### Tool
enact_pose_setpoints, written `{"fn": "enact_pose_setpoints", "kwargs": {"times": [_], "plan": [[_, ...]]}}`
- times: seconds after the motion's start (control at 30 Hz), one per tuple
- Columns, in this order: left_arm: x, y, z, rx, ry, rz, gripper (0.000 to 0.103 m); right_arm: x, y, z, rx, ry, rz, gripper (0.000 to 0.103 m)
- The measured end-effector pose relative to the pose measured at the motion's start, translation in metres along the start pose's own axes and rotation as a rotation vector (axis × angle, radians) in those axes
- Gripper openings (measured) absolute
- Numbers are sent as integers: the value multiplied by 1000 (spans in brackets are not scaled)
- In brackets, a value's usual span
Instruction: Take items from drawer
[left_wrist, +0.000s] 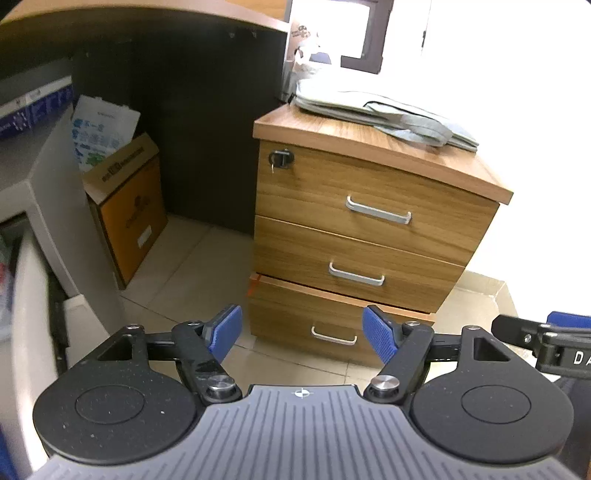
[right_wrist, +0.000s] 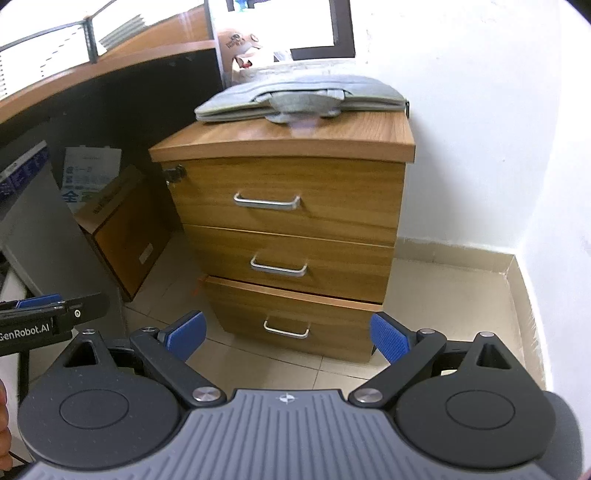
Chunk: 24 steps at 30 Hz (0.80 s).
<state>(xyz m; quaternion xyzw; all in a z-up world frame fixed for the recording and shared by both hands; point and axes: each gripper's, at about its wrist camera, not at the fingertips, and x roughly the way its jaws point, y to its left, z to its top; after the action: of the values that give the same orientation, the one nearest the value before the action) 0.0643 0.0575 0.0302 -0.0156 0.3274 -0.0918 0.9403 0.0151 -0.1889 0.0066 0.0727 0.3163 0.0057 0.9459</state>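
While both grippers hung clear above the floor, the biggest thing in view was the curved counter (right_wrist: 92, 74) at the left, dark panel underneath. Next to it, against the white wall (right_wrist: 480, 147), stood a wooden cabinet (right_wrist: 288, 184) with three drawers stacked. Top drawer (right_wrist: 291, 195) and middle drawer (right_wrist: 288, 258) sat flush. Bottom drawer (right_wrist: 291, 317) stuck out slightly past the two above it, top edge exposed; contents not visible from either camera. Each drawer had a silver bar handle, bottom one (right_wrist: 286, 329) the smallest in frame.

A grey fabric bag (right_wrist: 299, 96) lay flat on the cabinet top, handles draped toward the front. A brown printed bag (right_wrist: 240, 48) stood behind it.

Left of the cabinet, under the counter, a cardboard box (left_wrist: 129, 214) stood on the tiled floor (right_wrist: 443, 295) with a white and blue printed bag (left_wrist: 99, 129) sticking out the top. A grey unit (left_wrist: 37, 192) sat further left, detail blurred.

Left gripper (left_wrist: 302, 332): fingers spread wide, nothing between the blue pads (left_wrist: 378, 339), lined up in front of the bottom drawer, not touching it. Right gripper (right_wrist: 287, 334): also spread wide, empty, framing the bottom drawer handle without contact. Each gripper showed at the edge of the other's view, side by side.

Small lock with a key (left_wrist: 280, 159) sat at the top-left corner of the cabinet front.
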Motion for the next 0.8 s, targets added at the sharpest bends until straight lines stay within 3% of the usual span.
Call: {"fn": "enact_pose_setpoints", "kwargs": {"times": [0.37,0.8], "plan": [[-51,-19,-5,84,-16,31,83,-51,5,0,-40,-4,37,98],[-68,-25,-21,70,28,81,97,-72,3,-16,-66,25,51,102]]}}
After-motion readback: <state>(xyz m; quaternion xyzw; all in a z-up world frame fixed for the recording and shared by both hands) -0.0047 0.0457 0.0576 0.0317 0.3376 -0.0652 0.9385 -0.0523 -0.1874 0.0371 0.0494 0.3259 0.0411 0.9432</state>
